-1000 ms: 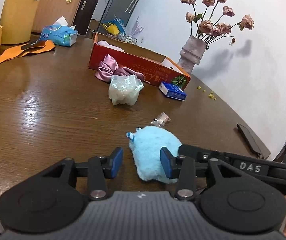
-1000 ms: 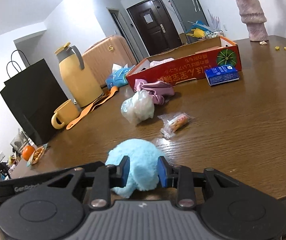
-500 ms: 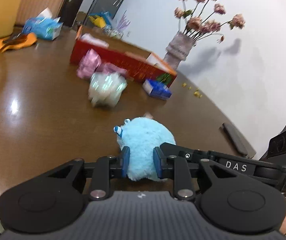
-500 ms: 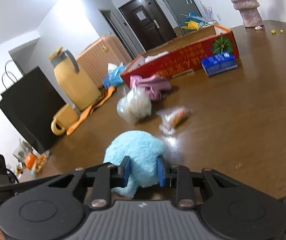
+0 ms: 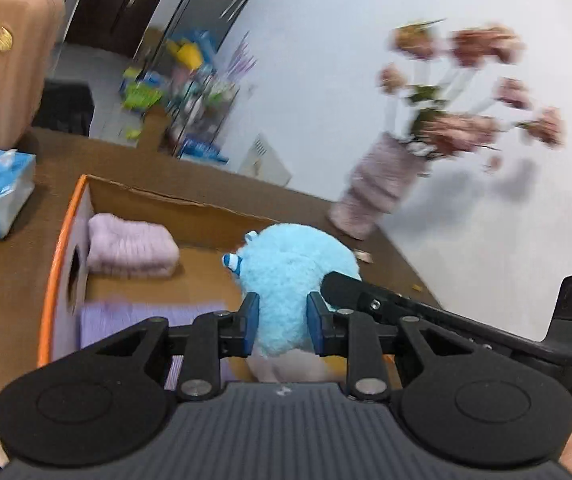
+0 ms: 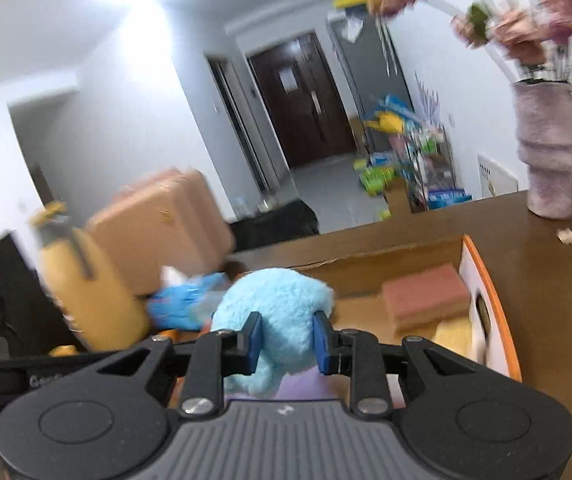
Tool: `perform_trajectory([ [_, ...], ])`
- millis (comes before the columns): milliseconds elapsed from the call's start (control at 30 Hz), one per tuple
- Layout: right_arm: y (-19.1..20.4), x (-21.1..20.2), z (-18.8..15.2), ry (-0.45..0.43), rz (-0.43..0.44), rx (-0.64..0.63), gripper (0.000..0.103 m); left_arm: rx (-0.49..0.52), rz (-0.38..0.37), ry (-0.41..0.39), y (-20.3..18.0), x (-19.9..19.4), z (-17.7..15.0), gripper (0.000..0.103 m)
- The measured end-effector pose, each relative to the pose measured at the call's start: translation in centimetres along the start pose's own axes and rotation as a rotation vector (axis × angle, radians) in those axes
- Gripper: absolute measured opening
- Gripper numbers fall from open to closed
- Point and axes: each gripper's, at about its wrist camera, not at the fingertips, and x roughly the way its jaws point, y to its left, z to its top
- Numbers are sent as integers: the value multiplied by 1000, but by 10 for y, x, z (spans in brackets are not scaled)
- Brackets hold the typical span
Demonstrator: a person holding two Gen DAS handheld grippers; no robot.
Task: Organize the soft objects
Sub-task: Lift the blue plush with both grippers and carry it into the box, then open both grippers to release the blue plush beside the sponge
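Both tools are clamped on the same blue plush toy (image 5: 286, 276): the left hand-held gripper (image 5: 282, 326) pinches it from one side and the right hand-held gripper (image 6: 288, 342) from the other, pads pressed into the fur. The toy hangs above the open cardboard box (image 5: 62, 248), over its middle, between the folded pink cloth (image 5: 130, 246) at one end and the sponges (image 6: 426, 292) at the other. Blur makes its height over the floor of the box hard to judge; the drop looks straight down.
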Motion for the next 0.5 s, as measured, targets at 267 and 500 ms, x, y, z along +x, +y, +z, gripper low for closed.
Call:
perform_trajectory([
  [267,-65,172,44,256,-117,127,16,-5,127,153,49,124,45,15],
  [500,-61,206,32,308,-186,4,16,81,144,146,52,128,38,17],
])
